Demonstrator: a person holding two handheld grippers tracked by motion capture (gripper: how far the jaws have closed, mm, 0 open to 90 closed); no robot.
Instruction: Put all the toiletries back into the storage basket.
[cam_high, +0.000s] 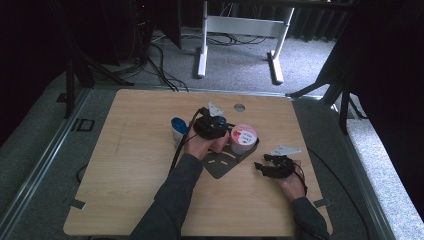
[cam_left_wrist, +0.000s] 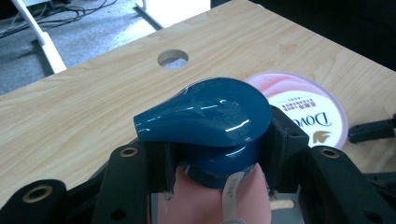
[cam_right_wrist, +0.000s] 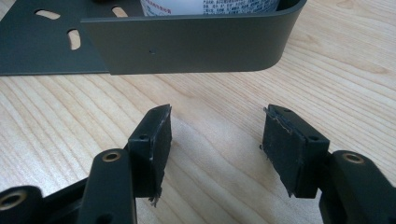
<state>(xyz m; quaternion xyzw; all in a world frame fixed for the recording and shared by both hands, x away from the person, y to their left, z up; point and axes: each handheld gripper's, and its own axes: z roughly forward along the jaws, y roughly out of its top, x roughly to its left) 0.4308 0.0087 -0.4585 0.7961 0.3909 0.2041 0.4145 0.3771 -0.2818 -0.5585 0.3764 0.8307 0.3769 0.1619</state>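
A: Nearest the lens, what are the left tongs (cam_left_wrist: 212, 177) doing?
B: Clamped on the neck of a pink bottle (cam_left_wrist: 215, 200), under its blue pump cap (cam_left_wrist: 205, 114).
A: Now, largest first?
B: The wooden surface (cam_high: 135, 150), then the dark metal tray (cam_high: 220, 167) where the bottle stands, beside a pink Dove tub (cam_high: 243, 138). Right tongs (cam_right_wrist: 215, 140) gape apart over bare wood, just beside the tray.

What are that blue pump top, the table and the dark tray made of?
The blue pump top looks like glossy moulded plastic: it carries bright highlights. The table appears to be pale wood or wood-look laminate, with visible grain and a matte surface. The dark tray seems thin sheet metal with a matte grey coat, judging by its bent wall and punched slots.
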